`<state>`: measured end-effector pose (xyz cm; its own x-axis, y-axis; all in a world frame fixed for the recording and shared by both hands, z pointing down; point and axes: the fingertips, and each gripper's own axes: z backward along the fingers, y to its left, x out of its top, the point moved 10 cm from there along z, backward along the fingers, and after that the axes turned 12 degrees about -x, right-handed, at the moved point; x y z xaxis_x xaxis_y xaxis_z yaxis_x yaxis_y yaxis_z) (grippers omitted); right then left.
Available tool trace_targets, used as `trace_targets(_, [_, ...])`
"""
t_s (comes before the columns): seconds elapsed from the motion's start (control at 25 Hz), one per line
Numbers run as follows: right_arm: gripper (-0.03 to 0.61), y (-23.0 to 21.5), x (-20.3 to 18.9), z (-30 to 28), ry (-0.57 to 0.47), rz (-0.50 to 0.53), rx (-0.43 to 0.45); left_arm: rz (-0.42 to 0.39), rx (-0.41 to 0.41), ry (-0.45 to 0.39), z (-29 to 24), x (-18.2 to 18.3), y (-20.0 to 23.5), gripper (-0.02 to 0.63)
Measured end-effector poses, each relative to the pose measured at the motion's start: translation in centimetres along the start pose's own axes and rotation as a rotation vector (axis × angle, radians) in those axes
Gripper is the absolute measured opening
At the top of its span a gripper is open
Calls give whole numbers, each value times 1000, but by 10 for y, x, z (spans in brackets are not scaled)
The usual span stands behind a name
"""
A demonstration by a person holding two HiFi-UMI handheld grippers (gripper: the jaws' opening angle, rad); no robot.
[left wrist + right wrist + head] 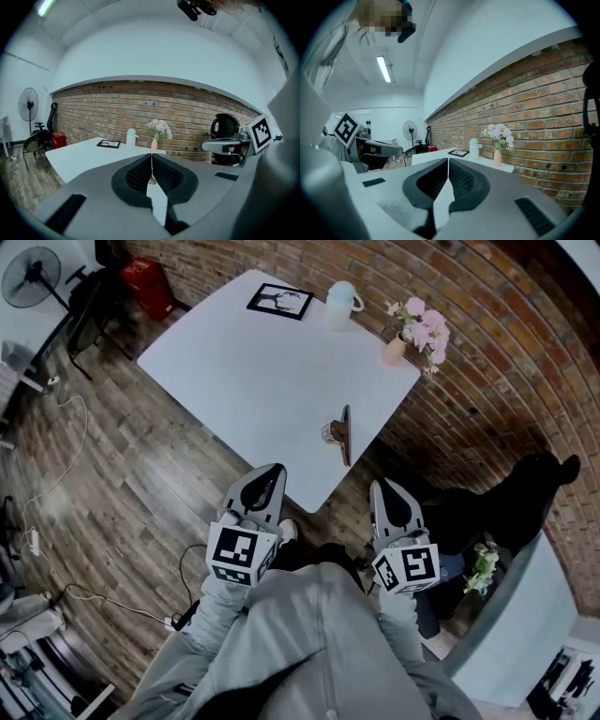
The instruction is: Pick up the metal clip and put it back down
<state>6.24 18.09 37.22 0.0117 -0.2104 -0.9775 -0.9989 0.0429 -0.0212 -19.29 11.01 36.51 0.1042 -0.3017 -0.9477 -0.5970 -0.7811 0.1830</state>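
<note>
**Clip waits by the table edge**

The white table [253, 381] bears the metal clip [339, 433] close to its near right edge. Left gripper [270, 474] and right gripper [384, 491] hang short of it, jaws pressed together, empty. The clip is probably light, stiff and slick, so pinch its dark body, not the wire loops. It is small and dark, seemingly with shiny handles.

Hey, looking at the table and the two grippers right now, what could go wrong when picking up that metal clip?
1. The metal clip lies close to the white table's near edge, so a nudge could knock it off.
2. The left gripper and right gripper are both shut and short of the table. Reaching in without opening would likely push the clip rather than grasp it.
</note>
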Motion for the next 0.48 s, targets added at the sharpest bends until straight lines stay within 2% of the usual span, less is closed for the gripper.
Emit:
trace_targets(0.28, [25, -7, 3, -22, 26, -6, -32, 29, -39, 48, -23, -2, 14, 28])
trace_targets(0.48, [25, -20, 1, -43, 44, -2, -36, 39, -34, 47, -42, -1, 24, 28])
